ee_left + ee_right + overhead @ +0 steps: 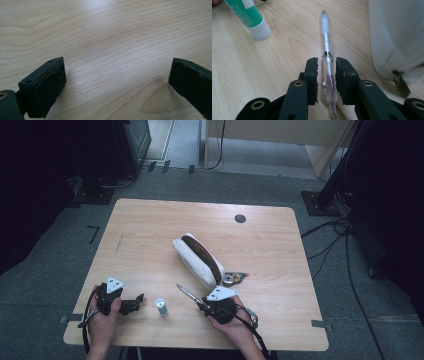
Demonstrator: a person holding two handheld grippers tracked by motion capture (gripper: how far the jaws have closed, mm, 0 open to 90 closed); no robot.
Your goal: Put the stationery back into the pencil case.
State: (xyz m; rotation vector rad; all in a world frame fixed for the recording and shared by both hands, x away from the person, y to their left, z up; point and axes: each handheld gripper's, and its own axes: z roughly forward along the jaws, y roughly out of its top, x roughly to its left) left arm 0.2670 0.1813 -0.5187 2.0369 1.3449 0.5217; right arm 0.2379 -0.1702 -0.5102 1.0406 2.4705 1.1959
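The right gripper (326, 68) had a pen (327, 62) between its jaws, the clear barrel running lengthwise through the gap and the white grip and tip pointing away from the hand; the pads sat close on both sides, yet a thin gap seemed to remain and the pen looked blurred, so I judged the hold loose rather than firm. In the high view the pen (189, 294) stuck out up and to the left from that gripper (202, 306), low over the table (150, 230) near its front edge, just beside the open white pencil case (197, 260). The step in hand looked like getting the pen into that case. To do it well, the jaws needed to squeeze until the barrel stopped slipping, since a round smooth pen held near its back end would tend to droop or swivel. Then the tip should be lifted clear of the wood, swung toward the brown-lined opening, and fed in along the case's length, not across it. The left gripper (115, 82) rested at the front left with its jaws spread wide over bare wood, holding nothing; it could steady the case's wall. The glue stick (161, 307) stood between the two hands and was best left untouched during the swing.
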